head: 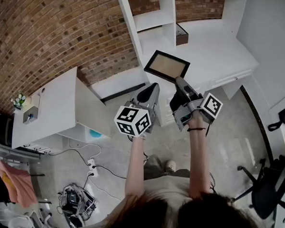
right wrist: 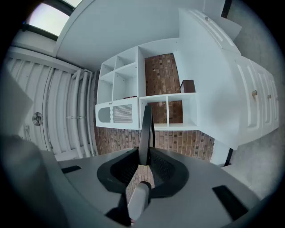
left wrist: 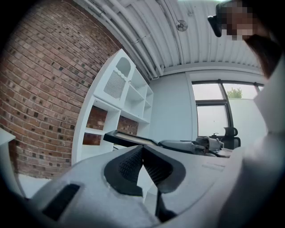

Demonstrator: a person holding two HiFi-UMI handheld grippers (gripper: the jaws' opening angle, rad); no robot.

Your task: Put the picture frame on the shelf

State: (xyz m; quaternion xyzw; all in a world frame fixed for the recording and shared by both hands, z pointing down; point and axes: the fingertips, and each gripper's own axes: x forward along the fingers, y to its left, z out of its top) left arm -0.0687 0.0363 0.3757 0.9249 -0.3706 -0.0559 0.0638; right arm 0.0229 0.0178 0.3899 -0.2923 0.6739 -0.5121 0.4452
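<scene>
One black picture frame point(head: 167, 65) with a tan centre is held in the air in front of a white shelf unit point(head: 153, 18), pinched along its near edge by the right gripper point(head: 179, 81). The right gripper view shows the frame edge-on, a thin dark slab point(right wrist: 144, 129) standing up between the two jaws, which press against it from either side. Seen from the left gripper view, the frame point(left wrist: 129, 138) lies nearly flat, level with the shelf unit's lower openings and clear of any surface. The left gripper point(head: 150, 93) hangs just beside the right one, a little nearer the person and not touching the frame. Its own view shows its ribbed pads point(left wrist: 133, 162) pressed together with nothing between them. Each tool carries a cube with square markers, the left cube point(head: 132, 121) and the right cube point(head: 211, 105), close to the person's bare forearms. A small dark box point(head: 182, 35) sits on the shelf unit's wide lower ledge, well apart from the frame, and also shows in the right gripper view point(right wrist: 187, 85). A brick wall point(head: 51, 28) runs behind the shelf unit. To the left stands a white desk point(head: 51, 110), with cables point(head: 92, 167) on the floor below it, and a black office chair point(head: 268, 186) is at the right edge.
</scene>
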